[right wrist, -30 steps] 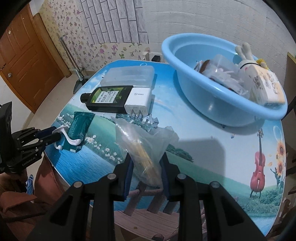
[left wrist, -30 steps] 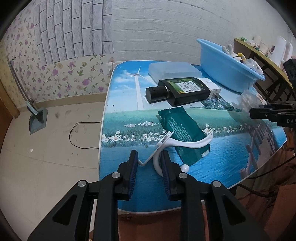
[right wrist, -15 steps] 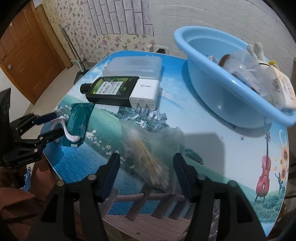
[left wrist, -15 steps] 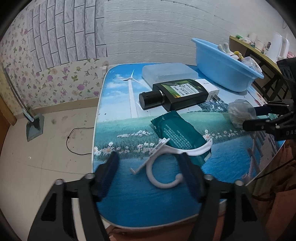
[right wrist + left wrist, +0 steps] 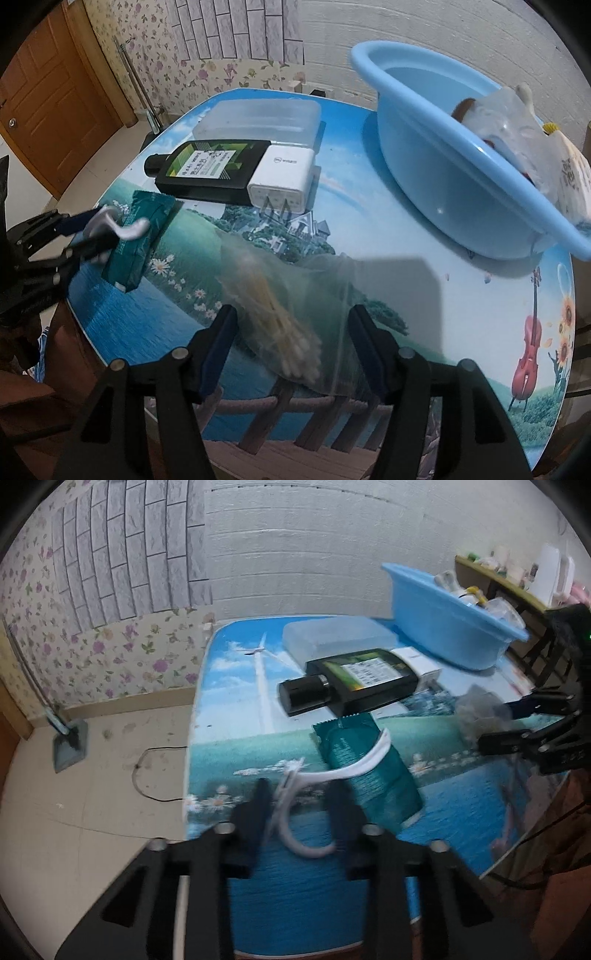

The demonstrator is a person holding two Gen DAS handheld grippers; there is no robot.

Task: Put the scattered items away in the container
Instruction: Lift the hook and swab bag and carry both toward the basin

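From my left wrist camera, my left gripper (image 5: 301,805) is closing its jaws around the white plastic hook (image 5: 325,775), which lies between them; the picture is blurred there, so I cannot tell whether both pads bear on it yet. The hook's long arm rests across the green sachet (image 5: 369,768), on the near side of the blue basin (image 5: 447,627). My worry is that the curved, thin plastic twists out as the jaws meet it off-centre, or that it drags the sachet along and off the table's (image 5: 295,904) near edge. The black bottle (image 5: 354,681) sits between the sachet and the basin, so a low carry could knock it.

From my right wrist camera, my right gripper (image 5: 295,347) stands about half open, straddling the clear bag of cotton swabs (image 5: 284,325), with the pads not pressing it. The bag lies well short of the basin, towards me. I judge that a shallow closure would catch only loose film, letting the swabs sag or the bag slide free on the way. The white charger (image 5: 282,177) lies beside the bottle, left of the basin, which already holds several things; a careless drop could land on its rim (image 5: 424,107).
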